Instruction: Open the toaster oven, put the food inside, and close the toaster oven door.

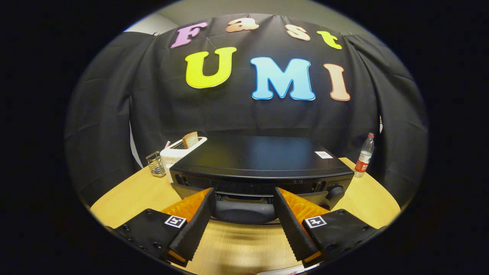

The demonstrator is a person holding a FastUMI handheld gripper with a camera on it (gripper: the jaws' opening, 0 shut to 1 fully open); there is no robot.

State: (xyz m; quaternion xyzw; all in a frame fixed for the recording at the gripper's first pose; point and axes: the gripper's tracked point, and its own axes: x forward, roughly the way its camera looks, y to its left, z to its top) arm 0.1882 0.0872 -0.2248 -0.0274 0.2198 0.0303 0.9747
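Toaster oven (259, 160), rigid and probably heavy, stood on the wooden table (126, 198) just ahead of the gripper (244, 202), whose fingers were spread apart and empty, flanking the stiff door handle (244, 212), the likeliest place to grasp.

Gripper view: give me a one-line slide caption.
Open gripper straddles the door handle of the black toaster oven, door slightly ajar, white toaster with bread behind.
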